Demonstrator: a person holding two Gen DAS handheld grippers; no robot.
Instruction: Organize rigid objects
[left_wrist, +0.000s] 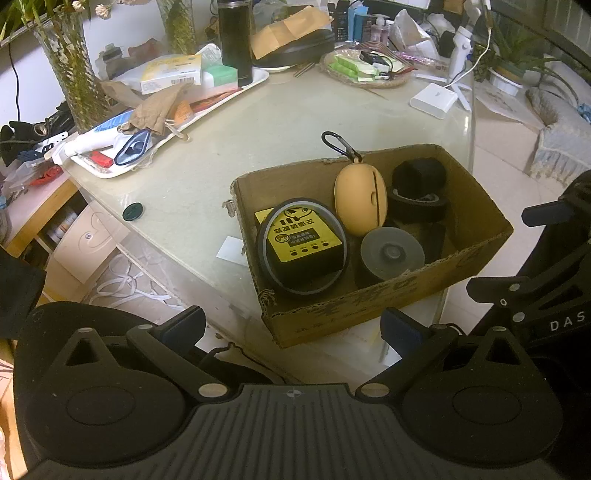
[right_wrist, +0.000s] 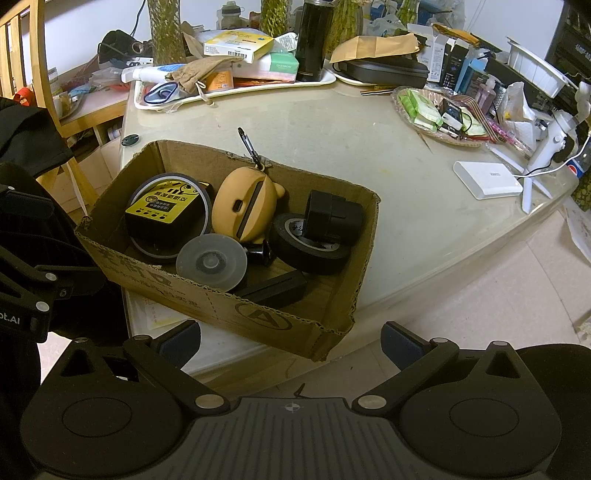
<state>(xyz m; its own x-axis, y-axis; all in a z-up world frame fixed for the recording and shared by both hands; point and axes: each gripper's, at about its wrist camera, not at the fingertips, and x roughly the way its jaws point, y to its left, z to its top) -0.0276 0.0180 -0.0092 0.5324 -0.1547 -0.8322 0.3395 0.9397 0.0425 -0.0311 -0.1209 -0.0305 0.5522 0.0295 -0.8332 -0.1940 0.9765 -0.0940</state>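
Observation:
A cardboard box (left_wrist: 369, 306) (right_wrist: 221, 306) sits at the near edge of the glass table. Inside lie a yellow-labelled black device ringed by a tape roll (left_wrist: 303, 247) (right_wrist: 166, 214), a tan egg-shaped case with a carabiner (left_wrist: 360, 199) (right_wrist: 247, 206), a grey disc (left_wrist: 391, 254) (right_wrist: 211, 261), a black tape roll (left_wrist: 417, 206) (right_wrist: 310, 251) and a black block (right_wrist: 332, 214). My left gripper (left_wrist: 291, 328) is open and empty, just in front of the box. My right gripper (right_wrist: 291, 339) is open and empty, near the box's front corner.
A white tray (right_wrist: 236, 92) of clutter and a black flask (right_wrist: 312, 40) stand at the back. A basket of small packets (right_wrist: 439, 114) and a white power bank (right_wrist: 487, 179) lie right. A dark round cap (left_wrist: 132, 212) lies on the table's left edge.

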